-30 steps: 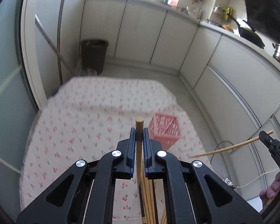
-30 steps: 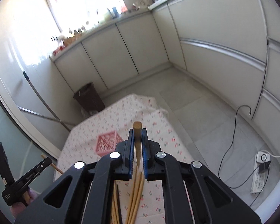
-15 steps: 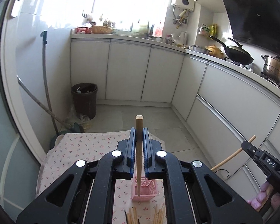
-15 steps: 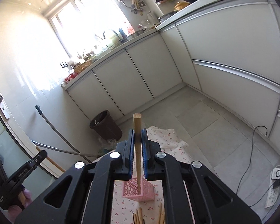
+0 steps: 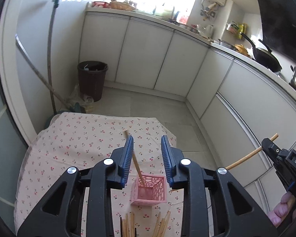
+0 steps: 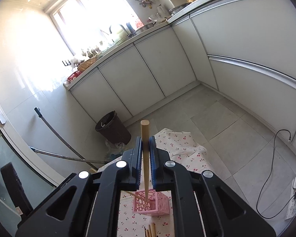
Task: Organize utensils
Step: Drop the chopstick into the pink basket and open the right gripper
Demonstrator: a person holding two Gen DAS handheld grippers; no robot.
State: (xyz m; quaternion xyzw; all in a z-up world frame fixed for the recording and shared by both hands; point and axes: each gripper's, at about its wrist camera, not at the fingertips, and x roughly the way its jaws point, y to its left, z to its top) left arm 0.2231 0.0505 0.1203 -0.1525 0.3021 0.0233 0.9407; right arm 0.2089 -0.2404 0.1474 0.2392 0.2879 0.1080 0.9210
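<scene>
Step in hand: dropping chopsticks one at a time into the pink basket (image 5: 148,190), judged from both grippers hanging above it.
Left gripper (image 5: 147,154): its jaws were opening, the blue pads apart. A wooden chopstick (image 5: 135,159) leaned along the left pad with its lower end already inside the basket; whether the pad still touched it could not be told, but nothing clamped it.
Right gripper (image 6: 146,158): narrow, pads pressed on a second chopstick (image 6: 145,150) that stood nearly upright, its thin end pointing down toward the basket's open mouth.
Basket: a small perforated pink crate, upright on the cherry-print tablecloth (image 5: 79,138), near the table's near edge and directly below both grippers. In the right wrist view (image 6: 151,202) another stick slanted in at its left rim.
Loose chopsticks (image 5: 128,224): two small bundles lay on the cloth just in front of the basket, not yet sorted.
Progress, as a judgement: early to middle; few sticks were in the basket and many remained on the table.
Next move calls for: letting the left stick fall clear, then lowering the right stick's tip inside the rim before releasing it.
Risk: a stick let go too high or tilted could bounce out or tip the light basket.
</scene>
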